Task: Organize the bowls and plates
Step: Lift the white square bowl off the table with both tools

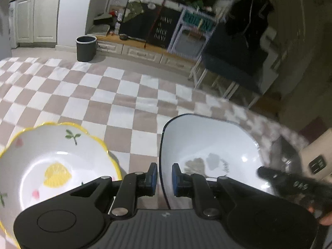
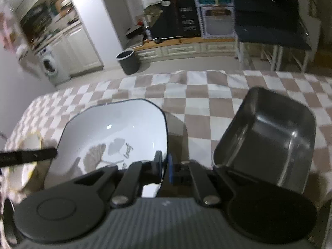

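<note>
A white square bowl with a dark rim and a leaf print (image 2: 116,132) sits over the checked cloth. My right gripper (image 2: 165,167) is shut on its right rim. My left gripper (image 1: 165,179) straddles the same bowl's (image 1: 209,145) left rim, jaws slightly apart and not clamped. A scalloped white plate with a yellow edge and lemon print (image 1: 51,164) lies left of it; in the right wrist view it shows partly at far left (image 2: 31,145). A dark square bowl (image 2: 267,137) sits to the right.
The checked pink-and-white cloth (image 1: 128,95) covers the table. Beyond its far edge stand a dark bin (image 1: 86,47), a low cabinet (image 2: 182,48) and a blue-topped table with white legs (image 2: 271,31). A washing machine (image 2: 50,65) stands far left.
</note>
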`<state>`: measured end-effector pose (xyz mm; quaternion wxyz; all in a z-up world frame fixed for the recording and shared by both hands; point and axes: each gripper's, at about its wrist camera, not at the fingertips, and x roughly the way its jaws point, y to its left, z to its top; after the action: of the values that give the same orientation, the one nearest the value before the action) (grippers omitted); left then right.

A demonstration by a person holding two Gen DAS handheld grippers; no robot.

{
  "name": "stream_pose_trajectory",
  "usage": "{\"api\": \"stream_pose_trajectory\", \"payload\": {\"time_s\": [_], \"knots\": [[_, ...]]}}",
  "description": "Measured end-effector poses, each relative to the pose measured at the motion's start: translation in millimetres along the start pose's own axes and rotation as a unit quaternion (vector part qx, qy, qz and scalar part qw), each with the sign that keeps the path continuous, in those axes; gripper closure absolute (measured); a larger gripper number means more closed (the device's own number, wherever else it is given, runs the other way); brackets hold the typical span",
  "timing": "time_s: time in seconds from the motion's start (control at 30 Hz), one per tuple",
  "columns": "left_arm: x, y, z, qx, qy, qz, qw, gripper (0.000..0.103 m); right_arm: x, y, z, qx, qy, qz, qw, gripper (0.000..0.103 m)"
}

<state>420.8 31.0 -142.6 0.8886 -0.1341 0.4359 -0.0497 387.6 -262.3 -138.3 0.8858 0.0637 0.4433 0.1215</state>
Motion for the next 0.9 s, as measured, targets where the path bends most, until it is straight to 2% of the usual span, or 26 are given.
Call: {"api": "stream_pose_trajectory", "payload": {"time_s": [0.2,0.4,0.63,0.7,0.8,0.9], "knots": [[17,-5,12,0.037,0.029,0.023,0.9986,0.088,16,-4,9,0.012,0.006,0.005,1.000,0.095],[21,-9,12,0.046,0.035,0.016,0.9982,0.090,28,-7,15,0.022,0.017,0.025,0.999,0.094],[22,-6,14,0.036,0.059,0.000,0.9976,0.090,25,-5,16,-0.001,0.014,0.028,0.999,0.093],[18,-5,12,0.030,0.041,-0.004,0.9987,0.090,23,-4,13,-0.004,0.008,0.023,1.000,0.092],[5,-10,4,0.060,-0.006,-0.002,0.9982,0.090,19,-3,8,0.001,0.005,0.012,1.000,0.091],[-6,-9,10,0.049,-0.011,-0.009,0.9987,0.090,10,-4,7,0.009,-0.007,0.019,1.000,0.091]]}}
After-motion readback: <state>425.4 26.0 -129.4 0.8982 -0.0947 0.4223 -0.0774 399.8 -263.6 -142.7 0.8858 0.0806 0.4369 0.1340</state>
